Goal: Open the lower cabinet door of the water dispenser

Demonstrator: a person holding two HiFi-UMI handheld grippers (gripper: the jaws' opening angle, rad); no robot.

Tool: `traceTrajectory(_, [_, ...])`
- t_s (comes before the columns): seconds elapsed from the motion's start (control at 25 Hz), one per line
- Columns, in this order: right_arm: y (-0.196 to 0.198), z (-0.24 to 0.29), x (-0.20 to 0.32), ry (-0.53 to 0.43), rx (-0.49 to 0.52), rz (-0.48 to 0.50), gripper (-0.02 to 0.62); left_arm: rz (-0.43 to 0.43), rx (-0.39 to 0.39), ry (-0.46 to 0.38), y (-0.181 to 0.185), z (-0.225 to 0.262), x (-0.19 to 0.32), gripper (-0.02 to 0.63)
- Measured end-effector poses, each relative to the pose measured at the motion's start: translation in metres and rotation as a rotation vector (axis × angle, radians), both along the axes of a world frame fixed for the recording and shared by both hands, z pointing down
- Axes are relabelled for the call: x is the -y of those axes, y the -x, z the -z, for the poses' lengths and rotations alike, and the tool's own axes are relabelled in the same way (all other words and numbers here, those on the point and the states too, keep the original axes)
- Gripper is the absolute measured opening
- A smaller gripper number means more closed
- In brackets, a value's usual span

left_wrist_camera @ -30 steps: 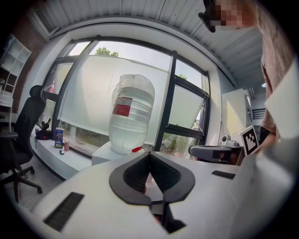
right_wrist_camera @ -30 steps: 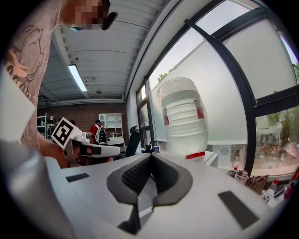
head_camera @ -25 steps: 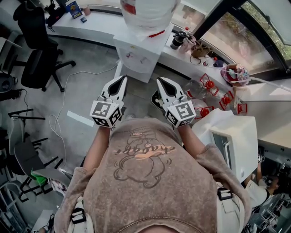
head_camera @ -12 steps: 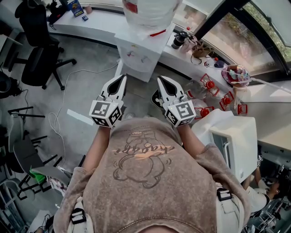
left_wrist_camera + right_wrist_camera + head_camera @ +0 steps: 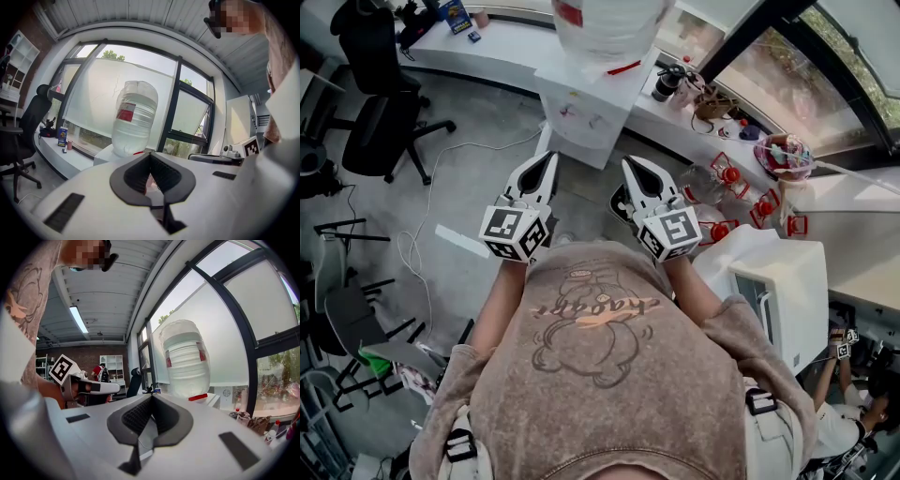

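Head view: water dispenser (image 5: pixel 602 92) stands upright, front facing person (image 5: pixel 600 375).

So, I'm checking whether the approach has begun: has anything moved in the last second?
Nothing visibly changed. The left gripper and the right gripper are both shut and empty, held side by side in the air, facing the water dispenser without touching it.
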State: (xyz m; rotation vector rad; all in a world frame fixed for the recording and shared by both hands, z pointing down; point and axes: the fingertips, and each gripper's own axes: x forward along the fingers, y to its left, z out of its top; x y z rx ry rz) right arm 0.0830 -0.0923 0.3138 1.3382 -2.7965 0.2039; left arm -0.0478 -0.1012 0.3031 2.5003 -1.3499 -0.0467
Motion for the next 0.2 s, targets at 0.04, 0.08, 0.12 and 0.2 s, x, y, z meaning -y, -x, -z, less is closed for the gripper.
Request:
traceTrajectory(0.04, [0.0002, -0.0001, -0.0003, 0.0, -0.001, 0.002, 0.006, 0.0, 0.001, -0.001, -0.0003, 0.0002, -0.0005, 0.012])
traceTrajectory(0.08, [0.0005, -0.0002, -0.0008, -0.001, -0.002, 0.004, 0.005, -0.001, 0.001, -0.001, -0.0006, 0.0004, -0.0011, 0.012])
traceTrajectory(0.12, [0.0008, -0.0002, -0.0013, -0.001, -0.003, 0.006, 0.005, -0.002, 0.002, -0.002, -0.001, 0.0006, -0.002, 0.012])
traceTrajectory(0.2, [0.0015, -0.0004, -0.0024, -0.001, -0.005, 0.01, 0.005, -0.004, 0.003, -0.002, -0.0018, 0.0008, -0.0038, 0.012])
